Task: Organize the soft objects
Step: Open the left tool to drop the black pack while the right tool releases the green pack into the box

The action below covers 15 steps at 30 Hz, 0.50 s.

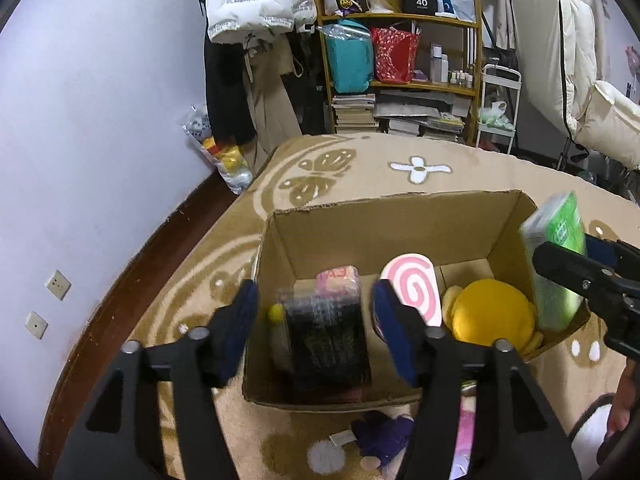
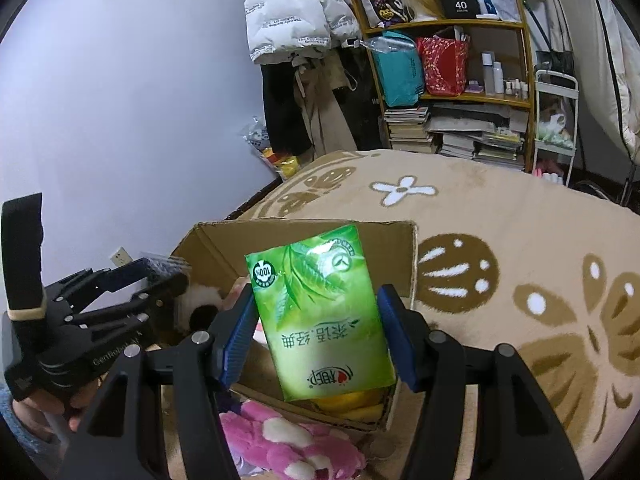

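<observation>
An open cardboard box (image 1: 384,220) stands on the carpet. Inside lie a black packet (image 1: 326,344), a pink swirl plush (image 1: 414,288) and a yellow plush (image 1: 492,314). My left gripper (image 1: 316,320) is open and empty above the box's near left part. My right gripper (image 2: 316,328) is shut on a green tissue pack (image 2: 324,316) and holds it over the box's right side (image 2: 408,256); the pack also shows in the left wrist view (image 1: 556,264). A pink and white plush (image 2: 288,440) and a purple plush (image 1: 382,436) lie on the carpet in front of the box.
A beige patterned carpet (image 2: 500,280) covers the floor. A wooden shelf (image 1: 400,60) with bags and books stands at the back, with hanging clothes (image 1: 248,40) to its left. A white cart (image 1: 498,108) and bedding stand at the right. A wall (image 1: 100,120) runs along the left.
</observation>
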{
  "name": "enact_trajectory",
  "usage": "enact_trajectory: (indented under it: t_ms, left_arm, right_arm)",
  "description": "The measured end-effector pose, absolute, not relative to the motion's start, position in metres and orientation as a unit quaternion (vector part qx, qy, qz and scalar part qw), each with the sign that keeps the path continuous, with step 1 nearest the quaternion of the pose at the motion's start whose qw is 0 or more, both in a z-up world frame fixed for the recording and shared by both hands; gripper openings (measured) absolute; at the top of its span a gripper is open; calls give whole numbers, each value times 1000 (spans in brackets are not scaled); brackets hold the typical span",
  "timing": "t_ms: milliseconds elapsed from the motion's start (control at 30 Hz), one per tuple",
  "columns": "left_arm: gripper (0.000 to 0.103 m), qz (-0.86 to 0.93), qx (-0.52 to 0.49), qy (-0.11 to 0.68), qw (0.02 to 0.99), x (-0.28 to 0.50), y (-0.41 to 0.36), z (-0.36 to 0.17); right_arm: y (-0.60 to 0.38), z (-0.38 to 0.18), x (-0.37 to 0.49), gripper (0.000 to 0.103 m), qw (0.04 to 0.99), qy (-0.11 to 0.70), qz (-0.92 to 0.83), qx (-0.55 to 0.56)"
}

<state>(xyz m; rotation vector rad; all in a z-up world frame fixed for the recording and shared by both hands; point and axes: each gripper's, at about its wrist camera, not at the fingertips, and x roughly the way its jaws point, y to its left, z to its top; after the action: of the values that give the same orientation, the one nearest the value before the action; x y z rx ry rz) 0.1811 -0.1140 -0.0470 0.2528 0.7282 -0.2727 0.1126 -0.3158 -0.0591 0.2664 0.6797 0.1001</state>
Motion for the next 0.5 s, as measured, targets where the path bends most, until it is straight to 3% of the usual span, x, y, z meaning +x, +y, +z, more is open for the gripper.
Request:
enact_trajectory:
  t_ms: [67,200,267,500]
  left_arm:
    - [68,-127,131,348,919,180,-115,-48]
    - [83,-111,139,360,916,180,-113,-50]
    - [88,-112,131,366,915,177,-110,-49]
    - [97,-105,122,369,915,161,-97,-32]
  right_arm:
    - [-316,-58,111,80,934,327,49,132]
    - [-317,-53,107,85,937,323,36,127]
    - [-320,-50,106,95,936,325,34,133]
    - [-310,-41,89,99,932,346,19,110]
